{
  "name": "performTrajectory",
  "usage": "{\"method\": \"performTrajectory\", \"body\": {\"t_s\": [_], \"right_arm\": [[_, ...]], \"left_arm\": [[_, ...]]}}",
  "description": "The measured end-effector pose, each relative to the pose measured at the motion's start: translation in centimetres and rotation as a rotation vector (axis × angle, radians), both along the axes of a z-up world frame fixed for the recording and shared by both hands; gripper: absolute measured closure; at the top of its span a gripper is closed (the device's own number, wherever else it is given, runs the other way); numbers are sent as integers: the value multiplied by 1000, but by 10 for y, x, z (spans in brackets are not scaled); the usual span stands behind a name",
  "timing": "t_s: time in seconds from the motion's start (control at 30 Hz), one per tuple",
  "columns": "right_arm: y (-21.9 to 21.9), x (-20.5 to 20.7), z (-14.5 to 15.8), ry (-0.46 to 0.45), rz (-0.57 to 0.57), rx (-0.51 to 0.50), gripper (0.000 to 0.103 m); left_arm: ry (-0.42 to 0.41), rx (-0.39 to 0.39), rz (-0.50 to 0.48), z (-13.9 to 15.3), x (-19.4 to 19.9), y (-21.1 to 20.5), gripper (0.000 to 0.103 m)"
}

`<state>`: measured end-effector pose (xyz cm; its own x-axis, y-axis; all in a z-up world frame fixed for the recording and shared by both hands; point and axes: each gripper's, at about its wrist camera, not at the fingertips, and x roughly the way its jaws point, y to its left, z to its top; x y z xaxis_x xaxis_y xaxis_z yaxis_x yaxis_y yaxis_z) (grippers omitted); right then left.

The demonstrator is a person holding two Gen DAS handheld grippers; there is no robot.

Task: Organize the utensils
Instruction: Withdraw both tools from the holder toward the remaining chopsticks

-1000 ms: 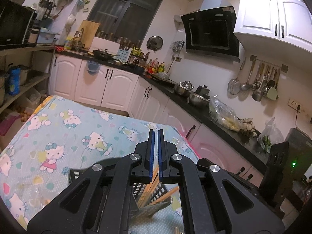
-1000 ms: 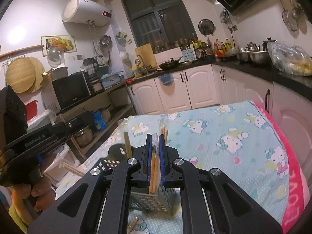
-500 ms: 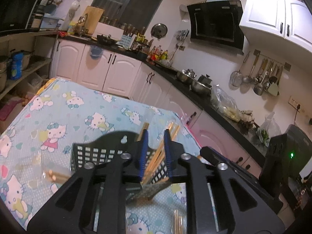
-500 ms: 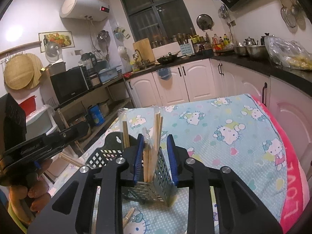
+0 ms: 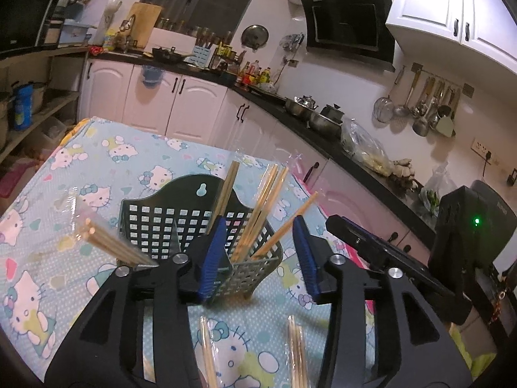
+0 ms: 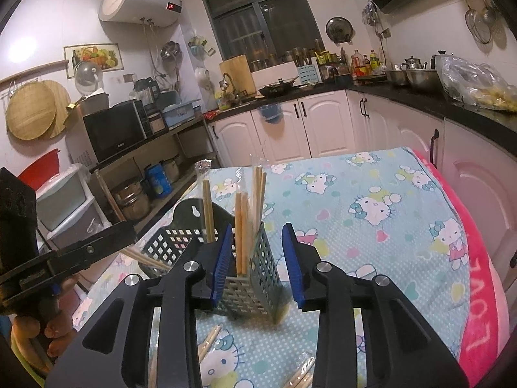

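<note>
The black perforated utensil caddy stands on the desk, which is covered with a cartoon-cat cloth, and wrapped wooden chopsticks lean upright in its near compartment. A second ago each pair of fingers was closed on a bundle; now the left gripper and the right gripper are both opening, fingers apart, pads clear of the sticks, so both bundles appear delivered into the caddy. More wrapped chopsticks lie flat on the cloth at the near edge, between the grippers and the caddy, and look to be the remaining work.
</note>
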<state>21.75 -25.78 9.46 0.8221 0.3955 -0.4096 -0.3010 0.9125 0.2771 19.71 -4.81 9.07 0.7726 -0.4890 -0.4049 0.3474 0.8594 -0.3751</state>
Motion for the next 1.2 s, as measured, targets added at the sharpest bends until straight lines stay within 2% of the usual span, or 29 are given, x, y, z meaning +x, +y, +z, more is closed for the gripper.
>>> {"method": "performTrajectory", "body": {"t_s": [0.13, 0.27, 0.6, 1.2], "right_arm": [[1, -5, -1, 1, 6, -4, 69], [4, -11, -4, 5, 17, -21, 66], [5, -26, -15, 31, 32, -60, 63], [9, -51, -46, 105, 56, -114, 62]], "left_arm": [[-6, 14, -6, -2, -8, 2, 59], [0, 24, -7, -5, -13, 1, 57], [27, 35, -1, -18, -26, 11, 38], [172, 33, 62, -67, -40, 39, 37]]}}
